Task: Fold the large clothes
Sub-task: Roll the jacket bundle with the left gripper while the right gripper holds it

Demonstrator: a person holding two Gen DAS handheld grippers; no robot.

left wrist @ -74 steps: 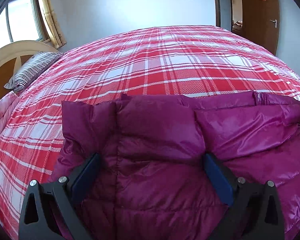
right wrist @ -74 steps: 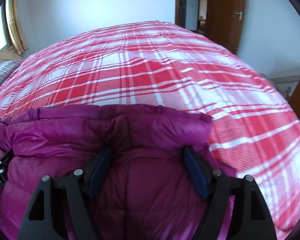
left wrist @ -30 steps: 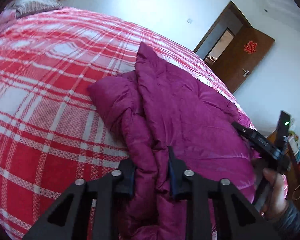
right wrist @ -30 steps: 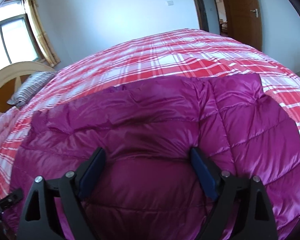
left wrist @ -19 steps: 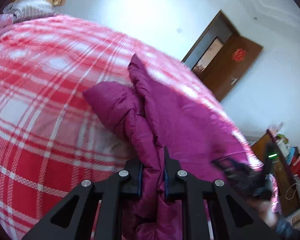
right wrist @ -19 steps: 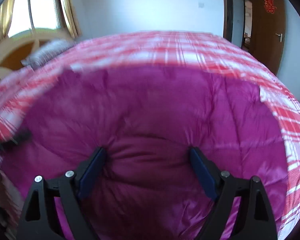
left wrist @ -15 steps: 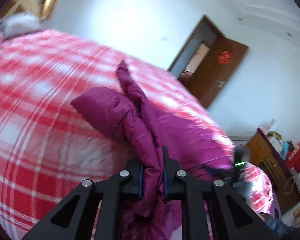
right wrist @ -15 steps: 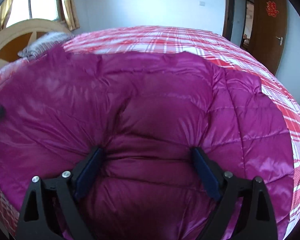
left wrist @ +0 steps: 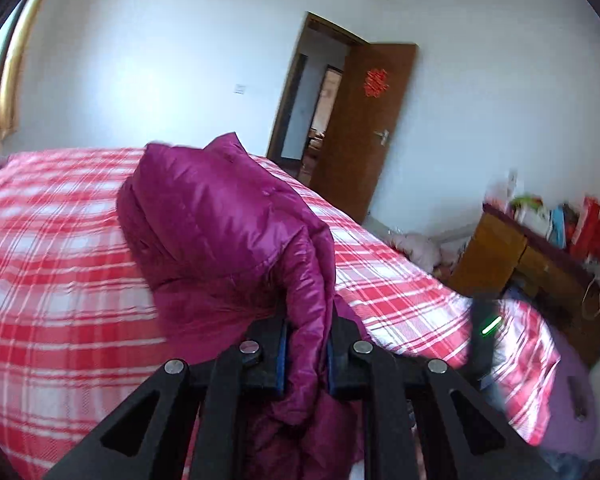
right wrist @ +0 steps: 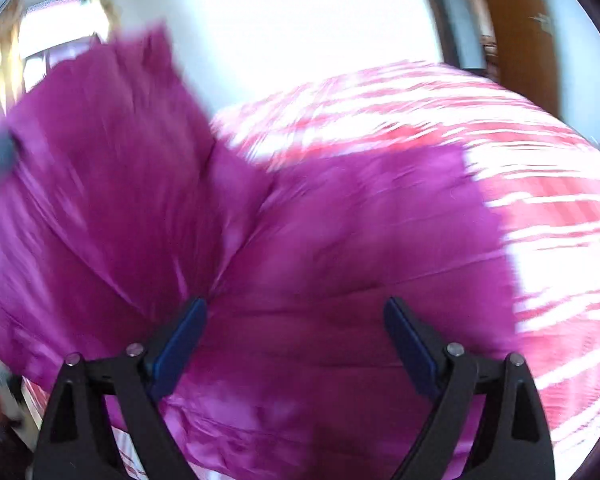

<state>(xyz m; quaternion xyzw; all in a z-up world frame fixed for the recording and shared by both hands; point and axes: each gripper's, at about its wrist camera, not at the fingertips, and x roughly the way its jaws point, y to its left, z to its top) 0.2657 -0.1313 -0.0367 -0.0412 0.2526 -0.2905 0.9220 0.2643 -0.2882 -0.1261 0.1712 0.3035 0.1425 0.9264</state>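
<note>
A shiny purple down jacket [left wrist: 220,220] lies on a bed with a red and white plaid cover [left wrist: 60,240]. My left gripper [left wrist: 306,336] is shut on a bunched edge of the jacket and holds that part up off the bed, so the fabric stands in a tall fold. In the blurred right wrist view, my right gripper [right wrist: 296,312] stands open and wide over the jacket [right wrist: 340,220], with padded fabric lying between its fingers. The jacket's left part rises like a flap there. The right gripper also shows as a dark blur with a green light [left wrist: 484,332].
The bed's foot edge runs along the right [left wrist: 532,360]. Beyond it stands a wooden cabinet [left wrist: 520,256] loaded with bags and packets. An open brown door [left wrist: 364,120] is at the back, and a window with curtains [right wrist: 52,52] at the left.
The left gripper has closed tighter on the jacket's edge, then lifted it and swung right while rolling. In the right wrist view the jacket's left side has risen.
</note>
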